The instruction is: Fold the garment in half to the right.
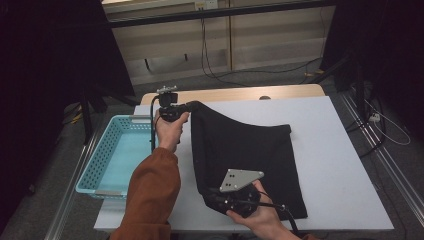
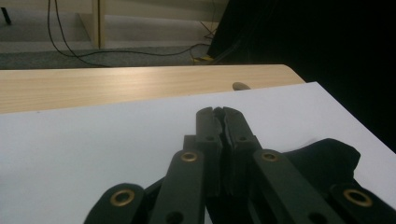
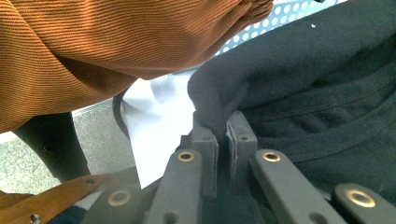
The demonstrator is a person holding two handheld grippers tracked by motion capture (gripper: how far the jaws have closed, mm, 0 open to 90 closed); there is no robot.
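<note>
A black garment (image 1: 250,150) lies spread on the white table (image 1: 330,150). Its far left corner is lifted off the surface and pinched in my left gripper (image 1: 186,107), held by a hand in an orange sleeve (image 1: 150,190). In the left gripper view the jaws (image 2: 219,114) stand closed with a thin edge of cloth between the tips, and more black cloth (image 2: 327,158) hangs to the right. My right gripper (image 1: 210,194), under its grey plate, grips the near left corner. In the right gripper view its jaws (image 3: 219,128) are shut on a bunched fold of the garment (image 3: 303,79).
A light blue perforated basket (image 1: 115,155) stands off the table's left side, beside the left forearm. A wooden strip (image 2: 140,84) runs along the table's far edge. Cables lie on the floor beyond. Bare white tabletop extends right of the garment.
</note>
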